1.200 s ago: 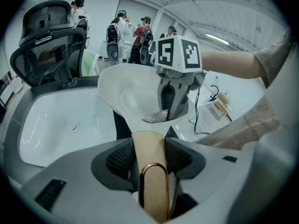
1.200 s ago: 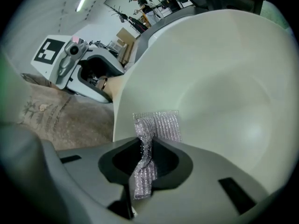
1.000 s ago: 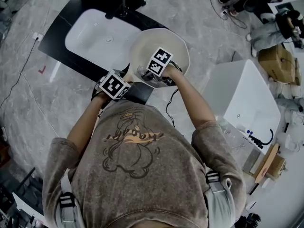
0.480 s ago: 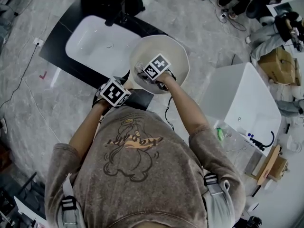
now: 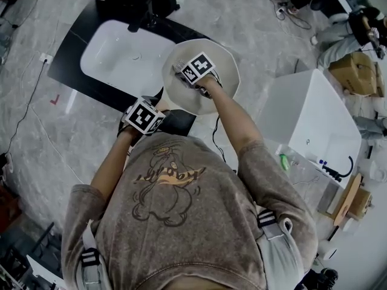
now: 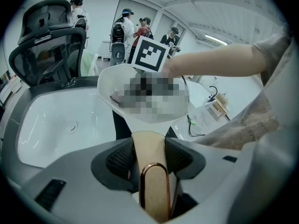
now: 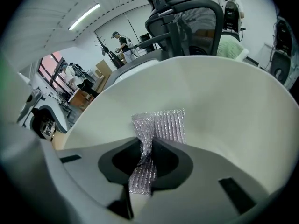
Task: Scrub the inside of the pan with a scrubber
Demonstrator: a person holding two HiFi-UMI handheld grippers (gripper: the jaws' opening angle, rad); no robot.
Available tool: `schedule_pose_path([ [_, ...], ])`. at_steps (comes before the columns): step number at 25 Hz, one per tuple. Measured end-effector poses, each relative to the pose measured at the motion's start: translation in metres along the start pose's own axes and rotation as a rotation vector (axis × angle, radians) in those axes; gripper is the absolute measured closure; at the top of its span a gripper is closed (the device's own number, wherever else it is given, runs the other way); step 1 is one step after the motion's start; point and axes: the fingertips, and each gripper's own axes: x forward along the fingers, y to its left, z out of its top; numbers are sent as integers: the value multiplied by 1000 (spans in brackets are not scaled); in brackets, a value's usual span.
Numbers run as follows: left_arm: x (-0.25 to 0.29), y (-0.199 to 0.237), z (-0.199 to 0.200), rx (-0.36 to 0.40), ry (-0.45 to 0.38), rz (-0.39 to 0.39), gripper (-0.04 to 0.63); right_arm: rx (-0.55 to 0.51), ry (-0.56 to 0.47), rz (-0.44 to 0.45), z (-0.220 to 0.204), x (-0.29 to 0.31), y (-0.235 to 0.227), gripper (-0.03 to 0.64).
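- Found the pan [image 5: 187, 103] carried by its handle over the edge of the black bench [image 5: 66, 59], at 3 o'clock of the white sink [image 5: 121, 53], cream inside facing up.
- Noted the left hand-held gripper [image 5: 148, 115] at the pan's 7 o'clock, clenched on the beige pan handle [image 6: 148, 146]. Ribbed pads pressing both flanks, copper hang loop poking out behind the jaws.
- Noted the right hand-held gripper [image 7: 145, 160] down inside the bowl, pinched tight on the silver mesh scrubber [image 7: 161, 124]. Free end fanned out ahead of the jaws and apparently lying against the inner wall.
- Compared with a second ago: right hand-held gripper shifted a little from the bowl's middle toward its 11 o'clock side, nearer the sink. Left grip on the handle unchanged, pan kept in much the same spot.
- Judged from that: a scrubbing stroke under way, sweeping up the far wall while the other hand steadies the pan.
- Judged partly done at best. No suds, grime or wiped track visible, so no telling how much of the inside is already covered.
- Flagged as a risk: only a thin fold of mesh pinched, so likely to slip or bunch under a hard push.
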Motion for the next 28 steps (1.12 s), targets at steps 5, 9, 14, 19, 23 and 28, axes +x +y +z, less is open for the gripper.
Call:
schedule_pose_path([
  [5, -2, -2, 0, -7, -3, -9, 368, -11, 5, -102, 2, -12, -30, 534],
  [9, -3, -1, 0, -13, -8, -7, 368, -25, 29, -171, -5, -23, -53, 535],
  [14, -3, -1, 0, -17, -10, -12, 368, -13, 90, -239, -26, -41, -78, 537],
  [19, -3, -1, 1, -18, -11, -17, 368, 19, 154, -247, -47, -52, -83, 537],
  [23, -2, -1, 1, -19, -8, -16, 368, 57, 199, -232, -64, -57, -79, 537],
  [28, -2, -1, 1, -17, -4, -15, 368, 98, 231, -198, -81, -60, -67, 537],
])
